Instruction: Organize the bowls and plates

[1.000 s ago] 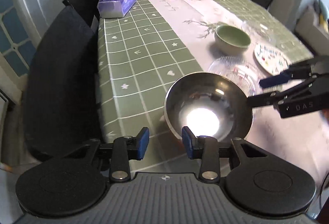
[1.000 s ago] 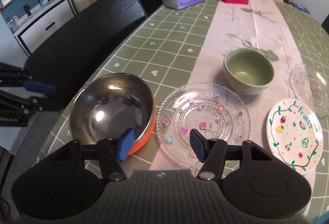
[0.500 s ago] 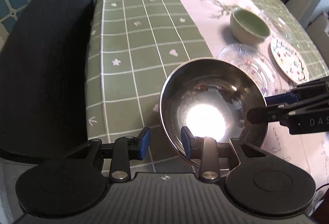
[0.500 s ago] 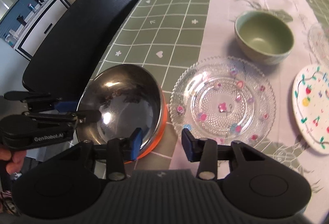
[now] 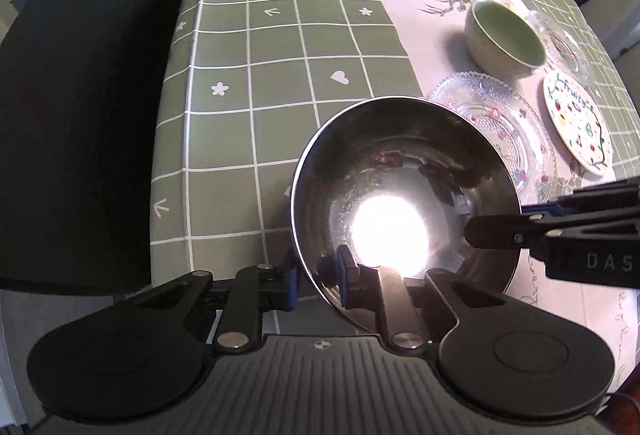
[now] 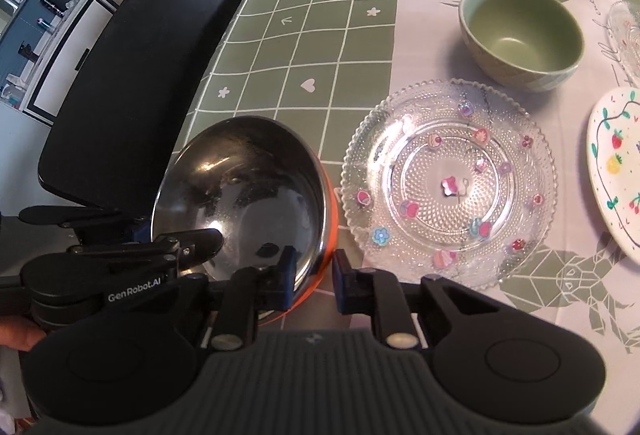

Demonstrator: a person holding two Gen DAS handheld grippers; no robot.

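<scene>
Two grippers straddle the rim of the steel bowl (image 5: 404, 195) at the near edge of the table (image 5: 280, 35) — one finger inside, one outside. The left gripper (image 5: 316, 281) and the right gripper (image 6: 312, 283) both sit with fingers apart around the rim; whether they pinch it, I cannot tell. Just right of the bowl lies a glass plate (image 6: 450, 183). Farther off stands a green bowl (image 6: 520, 35), and at the right a painted plate (image 6: 616, 171).

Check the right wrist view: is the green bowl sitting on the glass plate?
No, the green bowl stands on the table runner beyond the glass plate, apart from it.
</scene>
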